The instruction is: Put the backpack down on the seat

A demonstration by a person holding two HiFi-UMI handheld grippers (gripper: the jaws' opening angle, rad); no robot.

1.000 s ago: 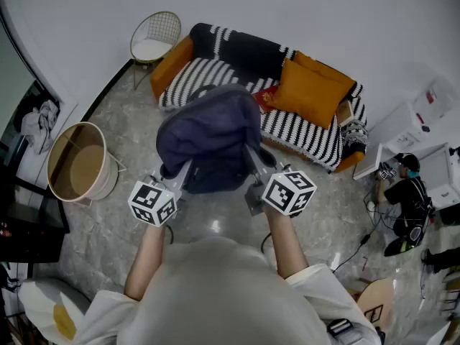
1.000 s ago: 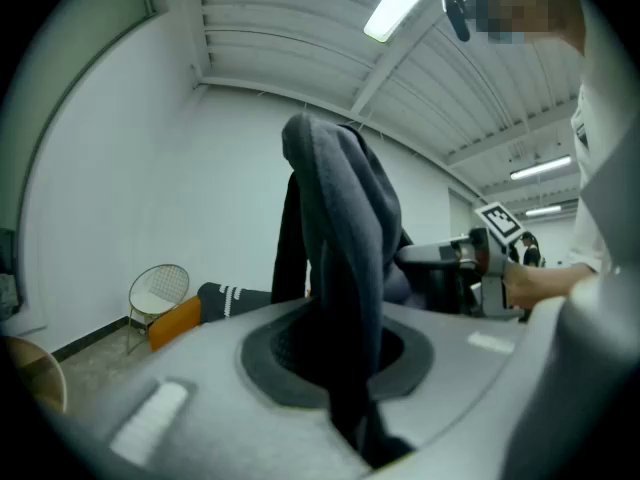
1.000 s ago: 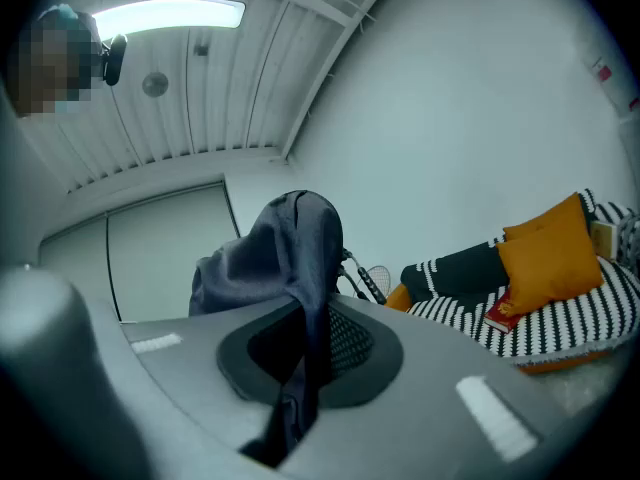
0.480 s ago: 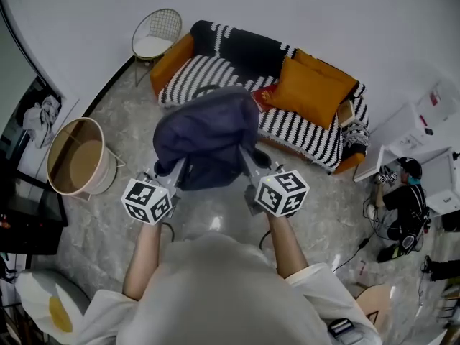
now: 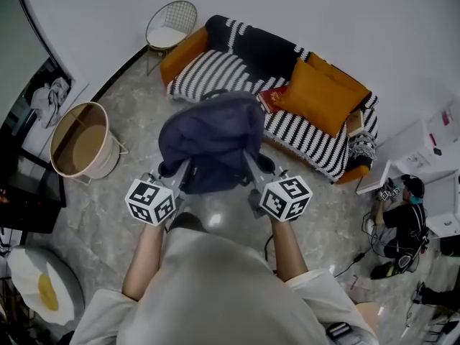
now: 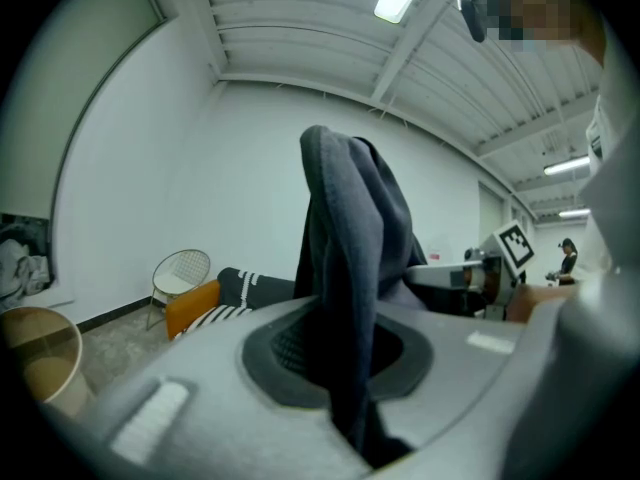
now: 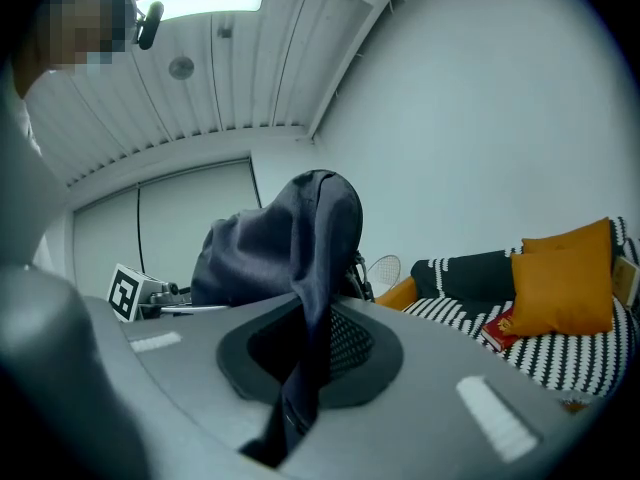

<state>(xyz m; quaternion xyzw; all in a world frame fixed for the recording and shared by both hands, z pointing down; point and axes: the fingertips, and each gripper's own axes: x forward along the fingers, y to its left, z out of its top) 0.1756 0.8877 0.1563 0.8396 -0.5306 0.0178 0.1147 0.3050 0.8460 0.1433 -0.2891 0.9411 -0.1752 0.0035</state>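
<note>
head view shows your two tongs held out in front of you, side by side, with the backpack [image 5: 212, 139] hanging between them. your left tongs [image 5: 181, 169] hold the left side of the bag and your right tongs [image 5: 251, 162] hold the right side.

left gripper view shows the jaws of the left tongs squeezed almost all the way closed. only a thin gap is left, and a fold of dark cloth [image 6: 350, 258] from the backpack is pinched in it. the cloth comes up out of the gap and stands tall in front of the camera.

right gripper view shows the same thing for the right tongs. the jaws are nearly closed, with a strip of the bag's cloth [image 7: 300, 268] caught tight between them. the rest of the bag bulges up behind it.

the backpack is dark blue-grey and soft. it sags and looks a bit crumpled, with a rounded top. it is up in the air over the grey floor [image 5: 215, 221], just in front of the sofa [image 5: 215, 74]. in the head view its far edge covers a bit of the sofa's front edge.

the sofa has black and white stripes and orange ends. an orange cushion [image 5: 320, 95] leans on its right part, with a small red thing [image 5: 272, 98] just beside it. a wire chair [image 5: 169, 31] stands at the sofa's left end. a round basket [image 5: 79, 149] sits on the floor to your left.
</note>
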